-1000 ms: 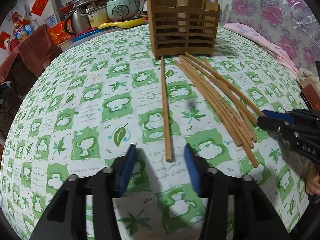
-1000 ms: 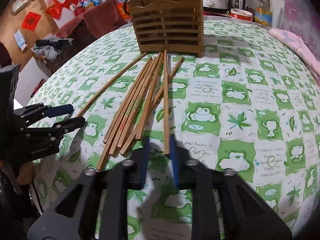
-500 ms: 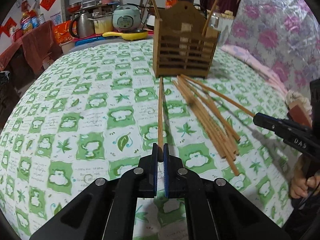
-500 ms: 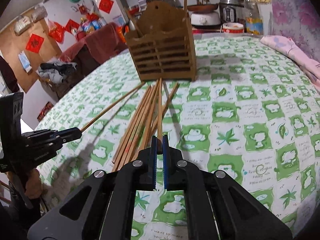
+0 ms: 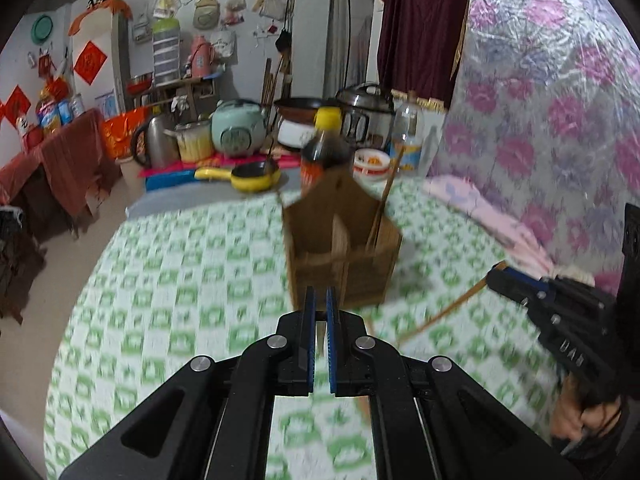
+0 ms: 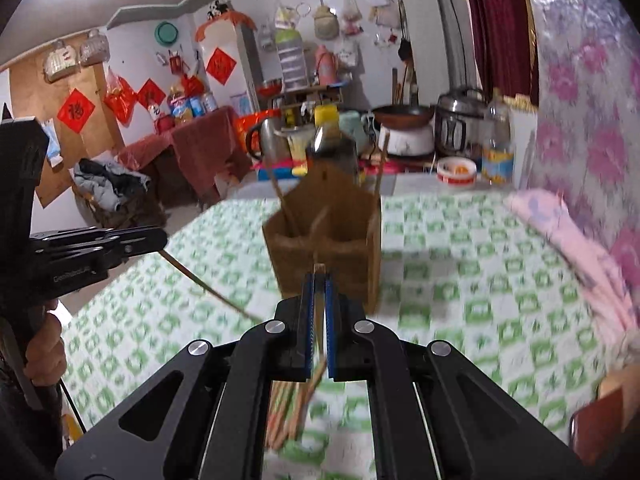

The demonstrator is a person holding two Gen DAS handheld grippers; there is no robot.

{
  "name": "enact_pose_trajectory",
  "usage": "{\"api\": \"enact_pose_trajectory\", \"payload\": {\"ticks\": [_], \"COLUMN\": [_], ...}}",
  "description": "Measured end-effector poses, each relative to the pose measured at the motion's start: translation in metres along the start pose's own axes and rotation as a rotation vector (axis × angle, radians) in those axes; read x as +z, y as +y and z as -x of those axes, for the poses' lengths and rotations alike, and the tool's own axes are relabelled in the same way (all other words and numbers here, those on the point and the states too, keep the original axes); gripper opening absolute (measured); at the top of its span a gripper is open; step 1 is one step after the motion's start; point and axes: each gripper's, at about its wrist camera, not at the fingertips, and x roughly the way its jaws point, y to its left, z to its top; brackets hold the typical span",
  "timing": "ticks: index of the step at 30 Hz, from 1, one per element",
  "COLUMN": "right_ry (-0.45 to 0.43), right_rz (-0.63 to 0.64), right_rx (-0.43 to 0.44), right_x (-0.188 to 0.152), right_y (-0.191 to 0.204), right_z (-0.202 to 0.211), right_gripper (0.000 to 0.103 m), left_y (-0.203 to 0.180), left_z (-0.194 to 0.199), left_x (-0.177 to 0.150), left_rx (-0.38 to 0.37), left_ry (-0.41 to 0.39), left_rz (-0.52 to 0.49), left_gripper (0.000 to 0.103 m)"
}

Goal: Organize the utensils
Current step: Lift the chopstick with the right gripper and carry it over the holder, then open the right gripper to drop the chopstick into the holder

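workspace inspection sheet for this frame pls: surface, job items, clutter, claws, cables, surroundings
Surface: round table under a green-and-white patterned cloth.
Job's things: wooden holder upright, a few chopsticks already standing in it; loose chopsticks lying on the cloth.
Clutter: dark sauce bottle behind the holder; pink cloth at the table edge.
Claws: left claw shut on one chopstick; right claw shut on another chopstick; both raised off the table.
Cables: nothing seen.
Surroundings: rice cookers, kettle, yellow pan, floral curtain.
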Motion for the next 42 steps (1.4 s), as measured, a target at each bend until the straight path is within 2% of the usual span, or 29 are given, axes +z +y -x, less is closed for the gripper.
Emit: {"api": "enact_pose_trajectory", "payload": {"ticks": [4, 9, 12, 14, 17, 20, 24, 26, 27, 28, 29, 30, 32, 35, 40, 42], "right_ry": [-0.064, -0.227, -0.33, -0.356, -0.317, -0.191, -0.069, -0.039, -0.035, -0.034, -0.041, -0.049, -0.056, -0.055, -0.095, -0.113], "right_rz": [-0.029, -0.048, -0.071, -0.096, -0.107, -0.106, -0.143, -0.134, -0.136, -0.142, -0.149, -0.148, -0.135, -0.132, -0.153, -0.161], "right_rx": [-0.01, -0.065, -0.109, -0.115, -0.108, -0.123, -0.096, -0.103, -0.102, -0.099, -0.1, -0.111, -0.15, -0.177, -0.22, -0.248], "right_x": [0.039, 0.09, 0.106, 0.108, 0.099, 0.092, 0.085, 0.084, 0.083, 0.082, 0.081, 0.081, 0.079, 0.078, 0.081, 0.081], "right_y": [-0.005, -0.006, -0.008, -0.011, -0.017, -0.03, -0.045, -0.047, -0.047, -0.049, -0.05, -0.049, -0.044, -0.042, -0.048, -0.051], "right_z": [-0.002, 0.006, 0.005, -0.006, -0.033, -0.085, -0.122, -0.13, -0.13, -0.131, -0.13, -0.128, -0.126, -0.122, -0.106, -0.097], "right_gripper": [0.006, 0.006, 0.006, 0.006, 0.006, 0.006, 0.007, 0.012, 0.018, 0.03, 0.037, 0.047, 0.05, 0.055, 0.066, 0.067], "left_y": [-0.007, -0.007, -0.007, -0.005, 0.004, 0.013, 0.026, 0.03, 0.032, 0.033, 0.035, 0.037, 0.041, 0.045, 0.05, 0.05], "left_z": [0.013, 0.034, 0.029, 0.014, -0.021, -0.063, -0.096, -0.103, -0.106, -0.109, -0.11, -0.108, -0.103, -0.101, -0.089, -0.084], "left_x": [0.049, 0.097, 0.109, 0.108, 0.099, 0.087, 0.072, 0.063, 0.059, 0.057, 0.057, 0.055, 0.053, 0.053, 0.051, 0.05], "left_rx": [0.002, 0.034, 0.081, 0.1, 0.103, 0.1, 0.069, 0.045, 0.043, 0.045, 0.047, 0.048, 0.054, 0.048, 0.113, 0.131], "left_ry": [-0.081, -0.237, -0.306, -0.304, -0.256, -0.183, -0.117, -0.095, -0.087, -0.072, -0.064, -0.071, -0.084, -0.065, -0.089, -0.099], "left_rz": [0.008, 0.043, 0.066, 0.086, 0.124, 0.159, 0.18, 0.182, 0.189, 0.185, 0.187, 0.199, 0.215, 0.223, 0.241, 0.243], "left_gripper": [0.005, 0.005, 0.005, 0.005, 0.005, 0.005, 0.005, 0.006, 0.014, 0.024, 0.047, 0.059, 0.062, 0.069, 0.079, 0.082]}}
